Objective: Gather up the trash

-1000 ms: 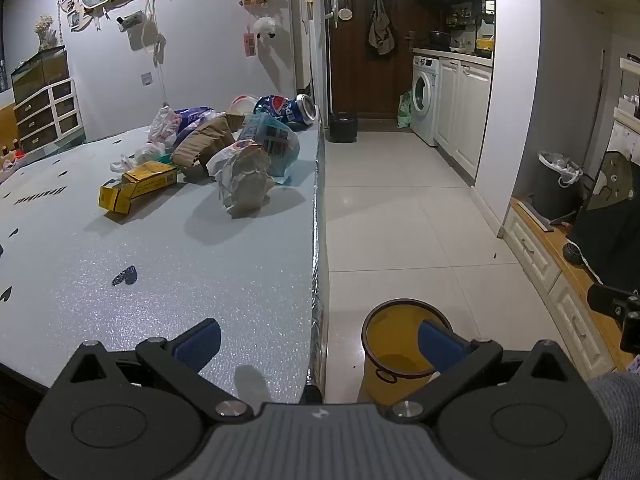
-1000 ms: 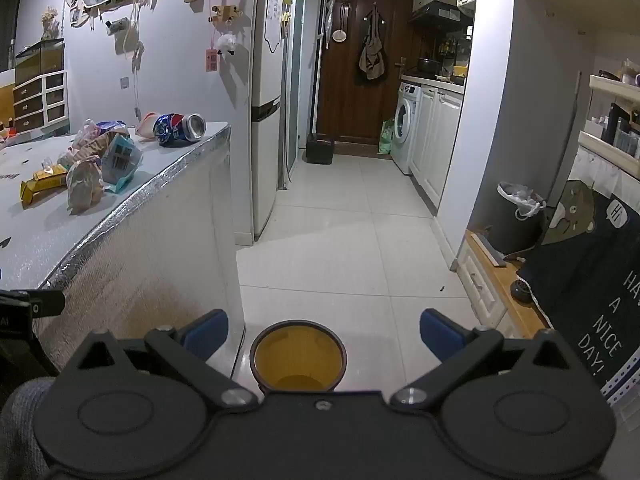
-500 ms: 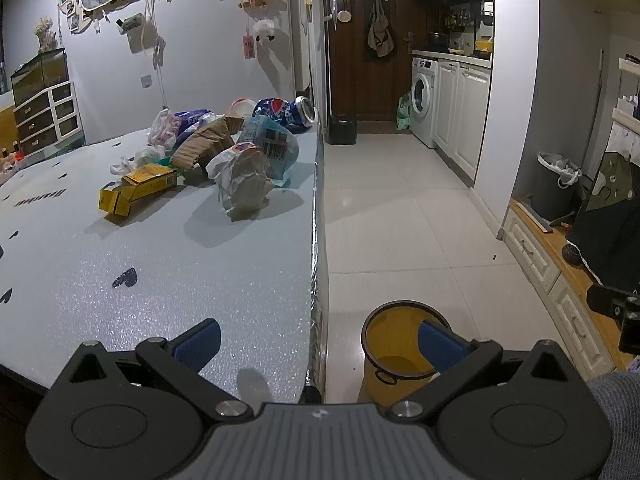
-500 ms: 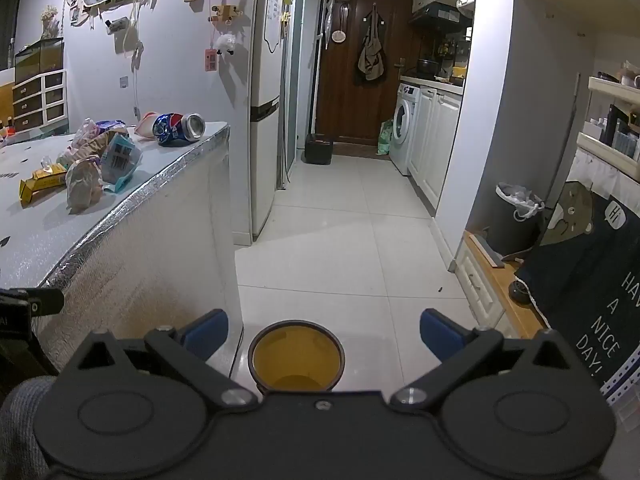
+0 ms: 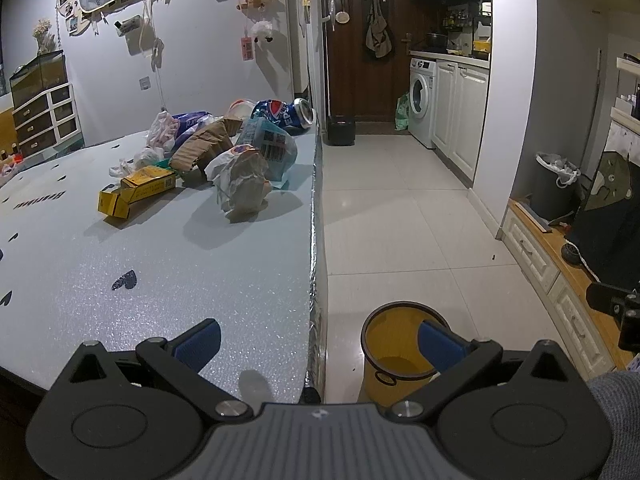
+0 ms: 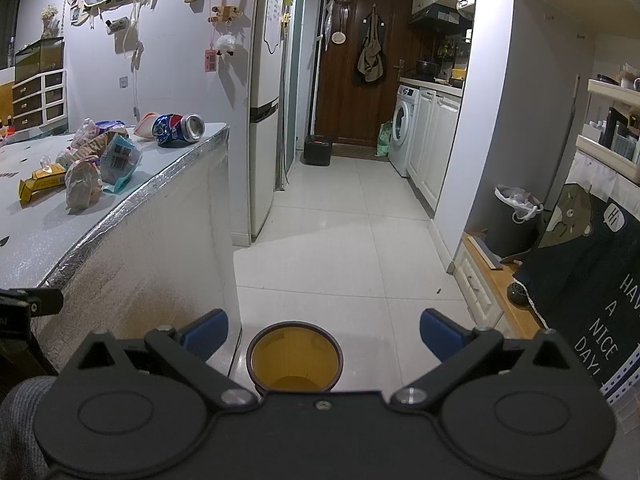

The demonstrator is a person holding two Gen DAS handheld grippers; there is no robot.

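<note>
Well ahead of the left claw (image 5: 316, 340), toward the far end of the counter (image 5: 160, 264), sits the trash pile — a yellow box (image 5: 134, 192), a crumpled paper bag (image 5: 242, 184), a plastic pouch (image 5: 272, 150), a brown wrapper (image 5: 202, 150) and a Pepsi can (image 5: 286, 114) at the very back by the edge. Right below the right claw (image 6: 322, 332), on the floor, is the yellow bin (image 6: 295, 358); from the left claw it's down and just to the right, off the counter's edge.

Handling-wise, my guess is it's all light stuff. The paper bag and pouch look soft and will squash, so pinching a bunched-up fold near the top seems safest. The box looks stiff enough to grab across its narrow sides. The can looks dented, smooth and likely to roll — I'd take it across the middle of the body, not the rim.

Both claws are spread wide and holding nothing. The left one hangs over the near end of the counter without touching it; the right one is out over the floor beside the counter.
</note>
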